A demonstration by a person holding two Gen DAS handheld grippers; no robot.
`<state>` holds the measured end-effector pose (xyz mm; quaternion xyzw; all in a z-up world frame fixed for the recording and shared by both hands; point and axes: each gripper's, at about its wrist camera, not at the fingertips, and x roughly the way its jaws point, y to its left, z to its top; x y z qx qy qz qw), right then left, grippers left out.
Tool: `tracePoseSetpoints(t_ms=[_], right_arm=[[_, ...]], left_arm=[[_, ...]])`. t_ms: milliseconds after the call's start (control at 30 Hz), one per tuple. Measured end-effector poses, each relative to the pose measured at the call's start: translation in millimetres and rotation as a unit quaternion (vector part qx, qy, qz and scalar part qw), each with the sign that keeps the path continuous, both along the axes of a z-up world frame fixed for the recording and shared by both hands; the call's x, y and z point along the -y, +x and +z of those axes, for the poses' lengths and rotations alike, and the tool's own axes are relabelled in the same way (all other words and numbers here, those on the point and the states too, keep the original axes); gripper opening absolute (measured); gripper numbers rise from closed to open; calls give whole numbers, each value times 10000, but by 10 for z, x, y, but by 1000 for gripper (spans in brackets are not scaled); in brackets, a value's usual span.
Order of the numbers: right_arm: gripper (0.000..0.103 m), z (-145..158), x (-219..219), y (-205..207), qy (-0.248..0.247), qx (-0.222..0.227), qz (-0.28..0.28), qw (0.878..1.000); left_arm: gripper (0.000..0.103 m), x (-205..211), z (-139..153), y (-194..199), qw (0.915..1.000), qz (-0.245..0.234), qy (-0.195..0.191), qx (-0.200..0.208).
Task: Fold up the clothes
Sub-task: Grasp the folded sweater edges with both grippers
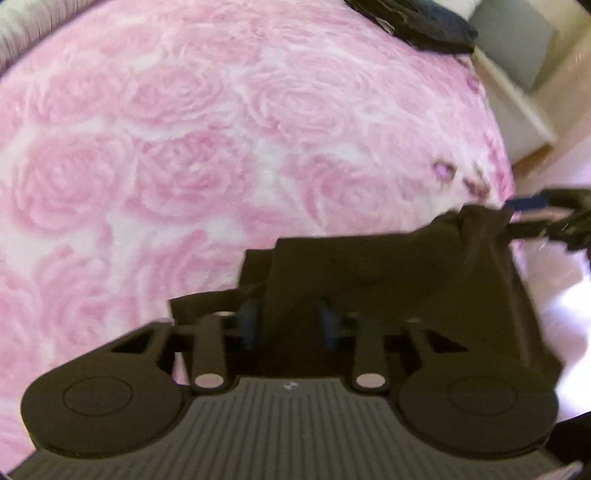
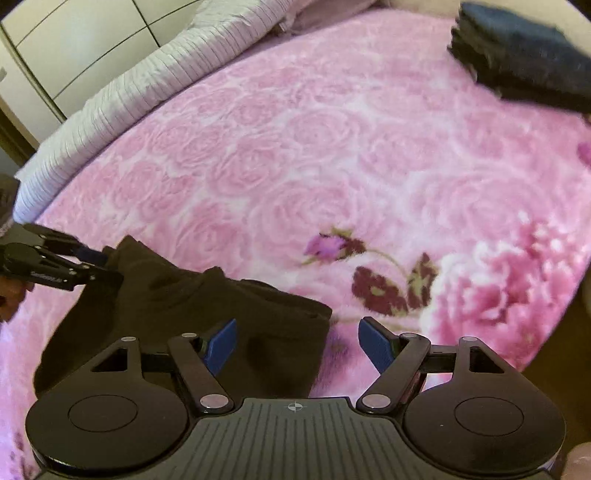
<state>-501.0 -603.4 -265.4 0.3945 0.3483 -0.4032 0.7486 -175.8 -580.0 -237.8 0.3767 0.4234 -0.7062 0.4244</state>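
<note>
A dark folded garment (image 2: pixel 207 314) lies on the pink rose-patterned blanket (image 2: pixel 332 155) near its front edge. In the left wrist view the garment (image 1: pixel 388 266) drapes between the blue pads of my left gripper (image 1: pixel 290 325), which is shut on a fold of it. The left gripper also shows in the right wrist view (image 2: pixel 96 266), pinching the garment's far left corner. My right gripper (image 2: pixel 297 343) is open, its left pad over the garment's near right part and its right pad over bare blanket. It shows at the right edge of the left wrist view (image 1: pixel 517 218), touching the garment's corner.
A stack of dark folded clothes (image 2: pixel 524 62) sits at the bed's far right, also in the left wrist view (image 1: pixel 417 22). A striped pale pillow (image 2: pixel 147 85) lies along the far left, with white cupboard doors (image 2: pixel 74 44) behind. The bed's right edge (image 1: pixel 506 155) drops to the floor.
</note>
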Motion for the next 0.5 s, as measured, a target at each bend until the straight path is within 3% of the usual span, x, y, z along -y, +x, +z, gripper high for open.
tracePoseSetpoints(t_ms=[67,100,167,200,233,400,500], right_arm=[[73,-32,22,-50,153,154,-115,9997],[70,-48,33,-75,230,231,-173,9993],[53,-80,55,-125,383,384,-288,9981],[33,-85,61,-139,419,420,-332,9977],[27,-75,60,-138,404,403,-357,9977],[24,-136,93,-109,447,357,-453,9973],[24,-167,117,-81,452,279,-464,9975]], left_arm=[[1,-17,34,-7,10000,59,18,-46],[0,-50,76,-5,9999,113,-41,-23],[0,-140,199,15,9993,284,-231,66],[0,-192,249,49,9986,421,-293,87],[0,-249,289,99,9976,594,-332,89],[1,-290,-41,228,9955,938,138,34],[1,-184,-107,232,9965,827,137,28]])
